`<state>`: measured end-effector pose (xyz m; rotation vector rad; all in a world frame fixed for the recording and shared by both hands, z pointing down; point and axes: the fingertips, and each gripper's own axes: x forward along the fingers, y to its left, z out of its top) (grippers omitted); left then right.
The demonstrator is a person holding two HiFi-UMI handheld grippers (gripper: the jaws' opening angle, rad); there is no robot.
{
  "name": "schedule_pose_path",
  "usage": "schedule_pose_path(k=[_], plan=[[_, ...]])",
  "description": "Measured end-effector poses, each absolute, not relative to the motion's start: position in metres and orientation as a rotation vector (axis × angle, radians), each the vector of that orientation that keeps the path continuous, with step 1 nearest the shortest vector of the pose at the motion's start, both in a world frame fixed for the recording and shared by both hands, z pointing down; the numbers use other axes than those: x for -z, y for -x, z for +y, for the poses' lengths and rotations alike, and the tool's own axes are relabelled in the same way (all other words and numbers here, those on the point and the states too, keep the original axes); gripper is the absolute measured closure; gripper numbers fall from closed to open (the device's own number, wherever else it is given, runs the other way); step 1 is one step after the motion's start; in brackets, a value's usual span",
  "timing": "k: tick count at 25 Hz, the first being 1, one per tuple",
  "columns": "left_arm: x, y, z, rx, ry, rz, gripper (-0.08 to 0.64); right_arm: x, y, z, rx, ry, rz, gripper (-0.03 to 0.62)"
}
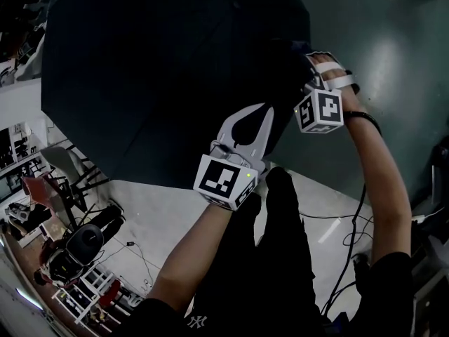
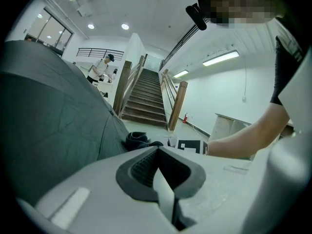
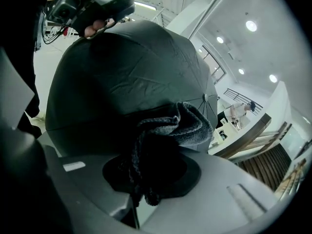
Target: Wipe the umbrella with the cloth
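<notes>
Grey cloth (image 3: 187, 126) pinched in right hand-held gripper (image 3: 148, 169), against umbrella (image 3: 126, 72)

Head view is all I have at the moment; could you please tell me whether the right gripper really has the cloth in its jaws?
Observer: Yes. The right gripper is shut on a dark grey cloth, which is bunched up between its jaws.
Operator: Thank you. Is the cloth on the umbrella?
Observer: In the right gripper view, the cloth's bunched end lies against the dark canopy of the open umbrella, apparently touching it.
Operator: And what is the left gripper holding?
Observer: Nothing. The left gripper is shut, its tips meet and the space between its pads is empty.
</notes>
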<state>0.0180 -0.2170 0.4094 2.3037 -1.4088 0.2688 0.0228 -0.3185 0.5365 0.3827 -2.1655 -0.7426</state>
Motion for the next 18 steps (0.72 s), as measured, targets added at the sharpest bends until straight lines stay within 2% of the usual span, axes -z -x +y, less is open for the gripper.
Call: schedule_pose_path(k=[18], plan=[[-0.476,-0.014,-0.165,-0.291,-2.353,-1.277,0.558,-0.618,-0.026,-0.227,0.586,-0.501,-2.164,0.505]])
